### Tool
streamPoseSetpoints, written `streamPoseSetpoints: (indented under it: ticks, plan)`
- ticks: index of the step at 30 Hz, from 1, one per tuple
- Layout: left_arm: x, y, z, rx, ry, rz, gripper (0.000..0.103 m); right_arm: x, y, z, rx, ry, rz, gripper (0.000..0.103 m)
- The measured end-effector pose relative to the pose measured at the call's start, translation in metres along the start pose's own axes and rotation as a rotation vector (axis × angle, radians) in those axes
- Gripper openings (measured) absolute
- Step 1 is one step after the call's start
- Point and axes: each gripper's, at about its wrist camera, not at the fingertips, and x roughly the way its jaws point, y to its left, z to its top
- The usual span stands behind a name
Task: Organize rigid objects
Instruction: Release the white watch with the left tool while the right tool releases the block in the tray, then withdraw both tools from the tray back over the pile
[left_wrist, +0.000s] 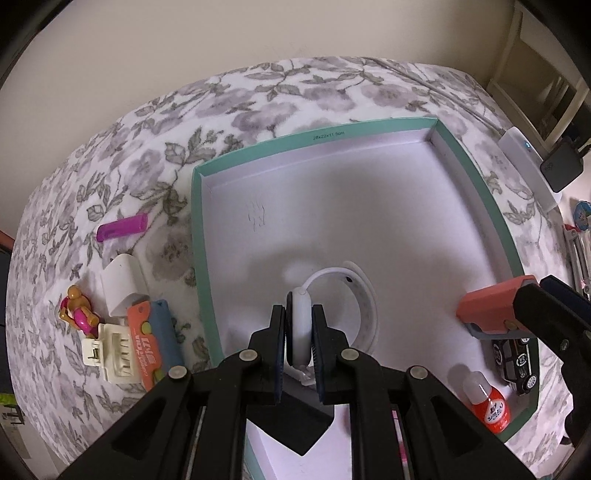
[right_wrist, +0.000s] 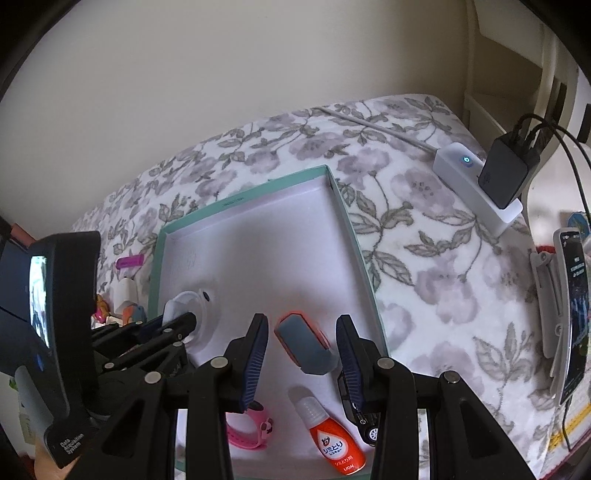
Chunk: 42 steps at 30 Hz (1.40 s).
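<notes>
A shallow box with a teal rim (left_wrist: 199, 240) and white floor lies on the flowered bedspread. Over its near part my left gripper (left_wrist: 299, 314) is shut on the face of a white wristwatch (left_wrist: 354, 295), whose band loops ahead onto the box floor. At the box's right side my right gripper (right_wrist: 301, 325) is shut on an orange case with a grey-blue face (right_wrist: 303, 343); the same case (left_wrist: 491, 308) shows in the left wrist view. An orange bottle (right_wrist: 336, 443), a black toy car (right_wrist: 360, 417) and a pink watch (right_wrist: 251, 428) lie in the box's near corner.
Left of the box lie a purple cap (left_wrist: 122, 227), a white charger (left_wrist: 122, 284), a toy figure (left_wrist: 77, 310), a cream hair claw (left_wrist: 114, 350) and an orange-and-blue case (left_wrist: 155, 339). A white power strip (right_wrist: 476, 184) with a black plug and a clamped phone (right_wrist: 572, 314) are on the right.
</notes>
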Motion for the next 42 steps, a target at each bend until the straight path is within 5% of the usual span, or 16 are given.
streamPoseSetpoints:
  ticks: [6, 12, 16, 24, 42]
  plan:
    - [-0.004, 0.005, -0.004, -0.021, -0.006, -0.027, 0.016, -0.002, 0.005, -0.002, -0.019, 0.001, -0.02, 0.041]
    - [-0.016, 0.017, -0.008, -0.066, -0.035, -0.053, 0.044, -0.005, 0.01, -0.004, -0.044, -0.006, -0.043, 0.042]
    - [-0.025, 0.026, -0.014, -0.089, -0.051, -0.065, 0.047, -0.007, 0.014, -0.008, -0.058, -0.008, -0.064, 0.043]
    - [-0.039, 0.056, -0.033, -0.157, -0.078, -0.059, 0.063, -0.013, 0.025, -0.018, -0.095, -0.017, -0.093, 0.061]
    - [-0.066, 0.101, -0.08, -0.252, -0.131, -0.035, 0.064, -0.023, 0.048, -0.039, -0.125, -0.045, -0.09, 0.085]
